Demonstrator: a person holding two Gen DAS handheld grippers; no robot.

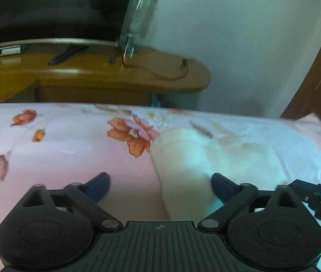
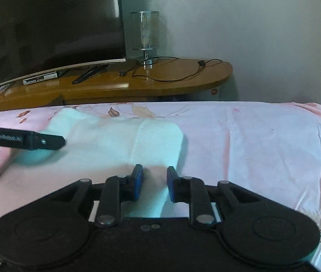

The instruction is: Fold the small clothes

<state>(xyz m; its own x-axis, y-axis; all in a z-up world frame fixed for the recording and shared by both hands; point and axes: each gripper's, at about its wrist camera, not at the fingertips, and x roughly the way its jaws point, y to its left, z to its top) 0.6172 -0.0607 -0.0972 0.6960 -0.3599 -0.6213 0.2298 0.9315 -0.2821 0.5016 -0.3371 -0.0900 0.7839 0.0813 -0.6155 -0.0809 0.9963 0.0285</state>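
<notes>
One white garment [image 2: 115, 140] lies near the bed's far edge [image 2: 228, 104]; left gripper [image 1: 160, 187] spread wide, right gripper [image 2: 152, 181] parted, neither gripping; bare sheet [image 2: 262, 147] to the right.

I count one white garment [image 2: 115, 140] lying on the one floral bedsheet [image 2: 251, 136], toward its far edge. I have two grippers: the left gripper [image 1: 160, 185] and the right gripper [image 2: 152, 181]. Past the bed stands one wooden TV stand [image 2: 183, 77], carrying one television [image 2: 51, 29], one glass lamp [image 2: 145, 34] and one black cable [image 2: 171, 72] near its right end.
</notes>
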